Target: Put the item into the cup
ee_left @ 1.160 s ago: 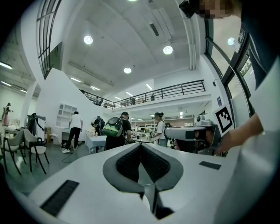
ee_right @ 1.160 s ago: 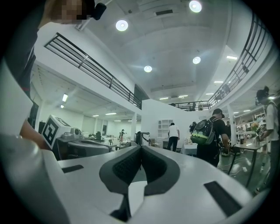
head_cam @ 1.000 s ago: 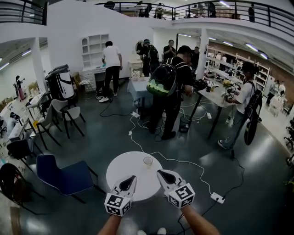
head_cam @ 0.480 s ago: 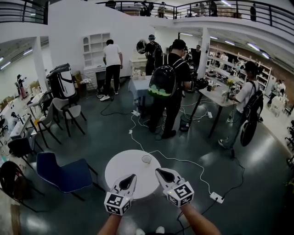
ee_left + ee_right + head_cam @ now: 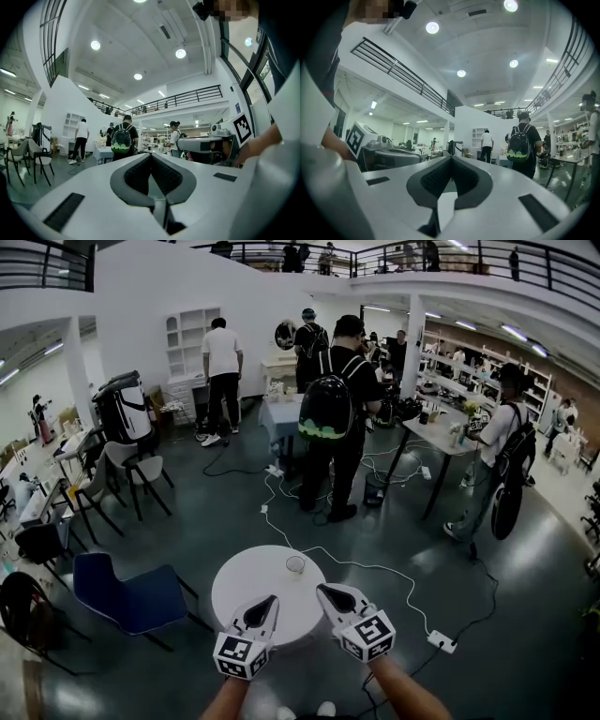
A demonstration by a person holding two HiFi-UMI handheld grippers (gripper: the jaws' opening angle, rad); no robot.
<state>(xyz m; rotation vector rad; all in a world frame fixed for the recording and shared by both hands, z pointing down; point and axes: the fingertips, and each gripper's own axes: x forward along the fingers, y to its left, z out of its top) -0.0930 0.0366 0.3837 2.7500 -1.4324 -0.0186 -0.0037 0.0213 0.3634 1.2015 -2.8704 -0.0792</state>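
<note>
A small clear cup (image 5: 295,565) stands on the far right part of a round white table (image 5: 248,592) in the head view. My left gripper (image 5: 266,603) hovers over the table's near edge, shut with nothing in it. My right gripper (image 5: 327,594) is beside it, a little to the right of the cup and nearer to me, also shut and empty. Both gripper views look level across the hall, over the shut left gripper (image 5: 150,157) and the shut right gripper (image 5: 450,159). I see no loose item on the table.
A blue chair (image 5: 131,596) stands left of the table. A white cable (image 5: 370,568) runs across the dark floor to a power strip (image 5: 442,642) at the right. A person with a backpack (image 5: 330,409) and other people stand farther off, among tables and chairs.
The table and cup have shifted slightly left in the head view. The person with the backpack has stepped a little left. Both grippers stay shut in the same place.
</note>
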